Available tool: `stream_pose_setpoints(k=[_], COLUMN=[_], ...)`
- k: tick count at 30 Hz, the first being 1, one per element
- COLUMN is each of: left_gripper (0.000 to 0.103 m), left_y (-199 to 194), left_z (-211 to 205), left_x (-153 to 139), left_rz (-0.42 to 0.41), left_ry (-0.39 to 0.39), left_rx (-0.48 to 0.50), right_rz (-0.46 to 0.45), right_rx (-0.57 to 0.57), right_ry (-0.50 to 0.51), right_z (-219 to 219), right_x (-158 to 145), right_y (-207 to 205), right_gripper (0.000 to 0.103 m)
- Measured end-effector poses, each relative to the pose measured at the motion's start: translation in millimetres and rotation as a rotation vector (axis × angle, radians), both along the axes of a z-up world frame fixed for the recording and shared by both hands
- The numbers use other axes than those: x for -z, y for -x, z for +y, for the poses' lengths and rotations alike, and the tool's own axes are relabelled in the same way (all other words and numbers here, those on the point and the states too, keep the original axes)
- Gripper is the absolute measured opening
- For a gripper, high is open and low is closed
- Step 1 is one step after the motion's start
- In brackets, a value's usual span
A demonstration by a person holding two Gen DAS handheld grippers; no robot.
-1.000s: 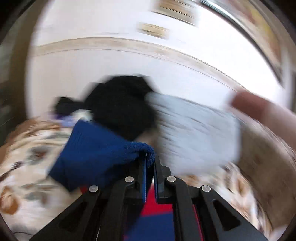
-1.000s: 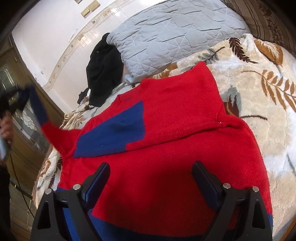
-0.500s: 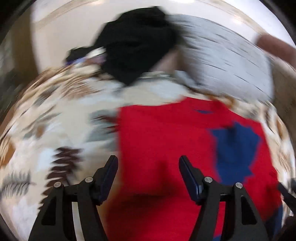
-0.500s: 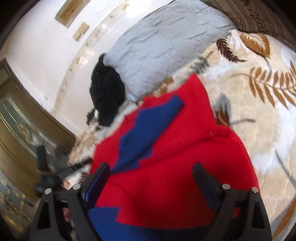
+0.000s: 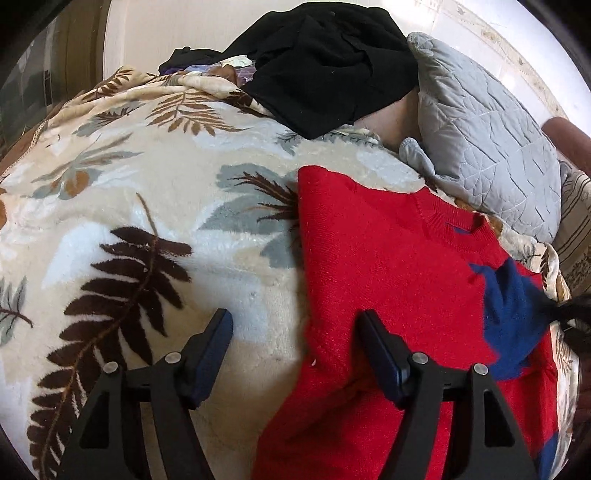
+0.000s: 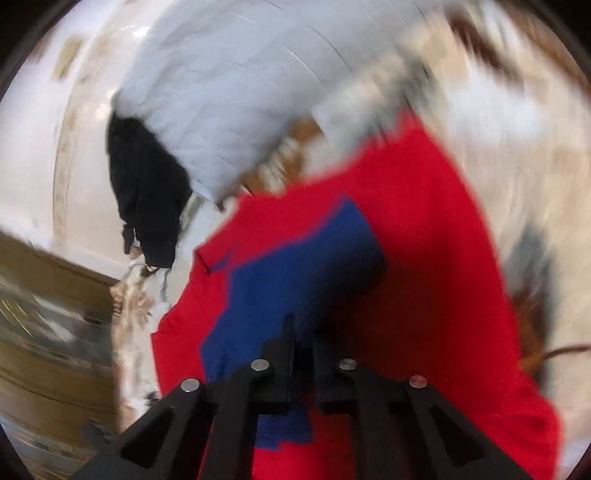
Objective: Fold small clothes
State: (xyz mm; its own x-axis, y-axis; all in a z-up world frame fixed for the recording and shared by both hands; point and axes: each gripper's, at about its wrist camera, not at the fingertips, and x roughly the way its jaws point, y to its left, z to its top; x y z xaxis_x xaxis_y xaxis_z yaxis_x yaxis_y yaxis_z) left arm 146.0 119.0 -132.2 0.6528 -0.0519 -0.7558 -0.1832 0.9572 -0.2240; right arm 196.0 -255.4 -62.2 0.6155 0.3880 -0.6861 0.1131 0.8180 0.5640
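Left wrist view alone shows the red sweater (image 5: 388, 280) flat on the leaf-patterned blanket (image 5: 147, 206), its edge between the spread fingers of the left gripper (image 5: 295, 332). The blurred right wrist view shows the right gripper (image 6: 303, 332) clenched on the blue sleeve (image 6: 288, 273).

A bed fills most of the view, covered by a plush cream blanket (image 5: 177, 206) printed with brown and grey-blue fern leaves, brightly lit with soft shadows. At its head a grey quilted pillow (image 5: 484, 147) leans beside a heap of black clothing (image 5: 328, 62), both against a pale cream wall (image 5: 177, 26) that carries a thin patterned border. In the blurred right wrist view, brown wooden panelling (image 6: 48, 295) stands to the left of the bed.
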Motion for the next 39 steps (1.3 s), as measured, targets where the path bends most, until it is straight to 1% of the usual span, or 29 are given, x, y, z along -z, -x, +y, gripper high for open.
stream_pose_setpoints(k=[1, 2, 3, 4, 5, 6, 7, 9, 11, 13, 15, 18, 19, 20, 21, 22, 23, 25, 27, 28, 29, 30, 31, 32, 33, 34, 36, 37, 39], left_gripper=[0.077, 0.079, 0.079, 0.080, 0.080, 0.081, 0.081, 0.080, 0.079, 0.079, 0.080, 0.080, 0.080, 0.080, 0.081, 0.083, 0.083, 0.081, 0.081, 0.081, 0.081, 0.081, 0.083, 0.083, 0.083, 0.082, 0.081, 0.081, 0.081], left_y=[0.9, 0.9, -0.9, -2.9, -4.4, -4.4, -4.4, -3.3, -2.2, -0.3, -6.0, -27.3, -40.5, -50.4, -61.2, -66.8, -65.4, -63.1, -51.3, -45.7, -41.8, -46.0, -58.6, -61.2, -55.8, -48.1, -28.5, -21.4, 8.7], left_z=[-1.0, -2.7, -5.7, -9.5, -12.4, -13.8, -12.1, -6.1, -5.6, -6.4, -8.9, -10.4, -8.9, -6.1, -1.7, 3.1, 2.3, -0.5, 3.1, 4.3, 2.5, -0.4, 0.2, 7.6, 15.6, 22.5, 27.8, 27.3, 26.2], left_x=[-0.4, -0.8, 0.3, 0.5, 0.3, -0.7, -1.2, -7.0, -16.6, -35.2, -47.5, -48.2, -38.0, -26.7, -11.0, -0.4, -4.0, -12.1, -29.5, -37.2, -39.8, -32.9, -10.9, -5.8, -11.8, -22.6, -41.1, -47.1, -58.9], left_rz=[-0.003, -0.004, 0.002, 0.011, 0.016, 0.018, 0.020, 0.029, 0.029, -0.034, -0.065, -0.053, -0.005, 0.047, 0.120, 0.138, 0.101, 0.109, 0.041, 0.000, -0.038, -0.004, 0.145, 0.162, 0.125, 0.121, 0.065, 0.042, 0.001], left_ry=[0.000, -0.002, -0.017, -0.040, -0.059, -0.068, -0.059, -0.033, -0.043, -0.025, -0.032, -0.010, -0.012, -0.021, -0.046, -0.041, -0.069, -0.097, -0.076, -0.060, -0.080, -0.139, -0.177, -0.120, -0.078, -0.056, -0.034, -0.033, -0.033], left_rx=[0.006, 0.011, 0.013, 0.016, 0.019, 0.021, 0.021, 0.010, 0.000, 0.019, 0.031, 0.052, 0.046, 0.035, 0.012, 0.008, 0.014, 0.026, -0.009, -0.010, -0.005, -0.003, 0.008, 0.008, -0.018, -0.050, -0.045, -0.041, -0.012], right_rz=[-0.057, -0.075, -0.047, 0.022, 0.128, 0.127, 0.063, 0.021, -0.022, -0.083, -0.132, -0.135, -0.109, -0.056, 0.044, 0.072, 0.024, -0.014, -0.078, -0.083, -0.060, 0.016, 0.050, 0.028, 0.013, -0.016, -0.063, -0.069, -0.061], right_rx=[0.028, 0.056, 0.076, 0.049, 0.021, 0.031, 0.050, 0.088, 0.112, 0.133, 0.076, -0.079, -0.114, -0.120, -0.072, -0.040, -0.033, -0.043, -0.081, -0.094, -0.088, -0.063, -0.050, -0.029, -0.028, -0.048, -0.058, -0.058, -0.080], right_ry=[0.048, 0.080, 0.135, 0.166, 0.142, 0.104, 0.084, 0.067, 0.064, 0.044, -0.043, -0.128, -0.149, -0.146, -0.100, -0.117, -0.136, -0.141, -0.129, -0.111, -0.073, -0.031, -0.061, -0.091, -0.093, -0.093, -0.060, -0.039, -0.021], right_z=[-1.1, -2.2, -1.3, 0.1, -2.5, -7.7, -12.9, -21.5, -32.3, -39.3, -40.8, -22.6, -16.2, -15.8, -19.6, -26.3, -29.4, -27.9, -23.6, -22.4, -23.0, -25.7, -35.2, -38.1, -36.8, -34.4, -33.5, -31.8, -32.0], right_x=[-16.1, -19.5, -11.5, 7.6, 31.3, 38.0, 32.0, 17.5, 1.6, -16.4, -27.2, -21.2, -8.3, 10.2, 34.4, 50.6, 45.5, 28.6, 14.2, 13.9, 21.8, 39.3, 50.5, 45.8, 33.5, 21.0, 2.6, -2.0, -2.6], right_y=[15.1, 23.5, 25.9, 18.9, 12.4, 16.0, 25.7, 36.6, 45.0, 52.7, 48.8, 26.6, 15.4, 6.3, -2.9, -4.1, 3.1, 15.5, 18.9, 15.8, 7.8, -2.3, -7.2, -3.1, 4.5, 14.5, 40.1, 52.9, 84.1], right_gripper=[0.009, 0.010, 0.022, 0.058, 0.081, 0.083, 0.083, 0.083, 0.083, 0.084, 0.084, 0.087, 0.089, 0.089, 0.089, 0.085, 0.085, 0.087, 0.088, 0.090, 0.092, 0.093, 0.091, 0.091, 0.091, 0.091, 0.091, 0.091, 0.091])
